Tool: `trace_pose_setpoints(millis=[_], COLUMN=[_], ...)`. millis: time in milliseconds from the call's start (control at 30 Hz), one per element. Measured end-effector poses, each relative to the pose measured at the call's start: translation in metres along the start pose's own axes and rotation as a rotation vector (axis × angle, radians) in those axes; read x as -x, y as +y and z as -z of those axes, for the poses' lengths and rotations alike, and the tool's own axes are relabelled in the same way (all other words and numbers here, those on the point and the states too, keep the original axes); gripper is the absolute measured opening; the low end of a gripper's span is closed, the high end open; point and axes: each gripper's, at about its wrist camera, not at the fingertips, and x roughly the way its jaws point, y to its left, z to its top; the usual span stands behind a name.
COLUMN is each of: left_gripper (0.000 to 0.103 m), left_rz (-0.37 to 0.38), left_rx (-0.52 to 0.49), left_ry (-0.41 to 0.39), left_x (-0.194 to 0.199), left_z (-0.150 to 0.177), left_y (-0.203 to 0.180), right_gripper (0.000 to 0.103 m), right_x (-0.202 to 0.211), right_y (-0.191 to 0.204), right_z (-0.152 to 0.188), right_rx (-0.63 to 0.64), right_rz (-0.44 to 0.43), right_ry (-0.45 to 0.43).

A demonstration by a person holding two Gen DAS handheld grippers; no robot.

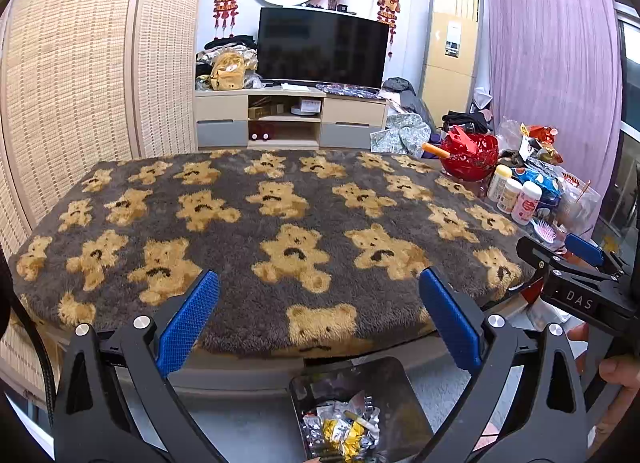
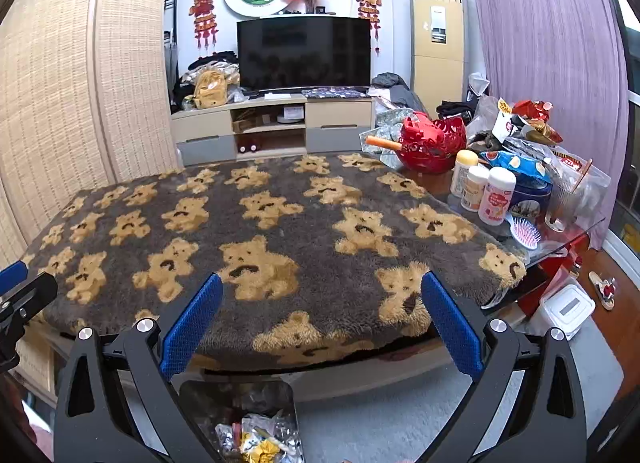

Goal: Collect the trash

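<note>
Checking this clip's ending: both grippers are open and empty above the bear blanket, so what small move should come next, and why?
Probably none beyond drawing back. The left gripper and right gripper hold nothing, the bear blanket shows no loose wrappers, and crumpled wrappers already lie in the bin below the table edge. The clutter at the right looks like household items, though that is hard to tell.

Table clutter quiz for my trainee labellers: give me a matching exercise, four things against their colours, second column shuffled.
Things:
1. basket
2. hairbrush
3. snack bag
4. blanket

Colours:
A. pink
B. grey-brown with tan bears
C. red
D. blue

Pairs: 1-C, 2-A, 3-D, 4-B
</note>
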Motion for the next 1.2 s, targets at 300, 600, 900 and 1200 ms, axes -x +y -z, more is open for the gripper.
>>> trace_pose_setpoints(millis=[300, 600, 900, 1200], left_gripper=[0.095, 0.095, 0.095, 0.095], left_rz=[-0.001, -0.001, -0.001, -0.004], left_rx=[0.006, 0.002, 0.000, -0.003], left_ry=[-0.005, -0.009, -0.009, -0.009], left_x=[0.0021, 0.0032, 0.0038, 0.0039], left_z=[0.0000, -0.0008, -0.0013, -0.0017], left_y=[0.0005, -0.0007, -0.0030, -0.0037], right_gripper=[0.100, 0.100, 0.100, 0.100], right_x=[0.0025, 0.0061, 0.0067, 0.0067], right_y=[-0.0018, 0.0010, 0.0014, 0.0031], right_z=[-0.0011, -0.0024, -0.0023, -0.0031], right_rx=[-0.011, -0.008, -0.009, -0.008], right_rz=[-0.005, -0.011, -0.011, -0.012], right_ry=[-0.002, -0.012, -0.013, -0.013])
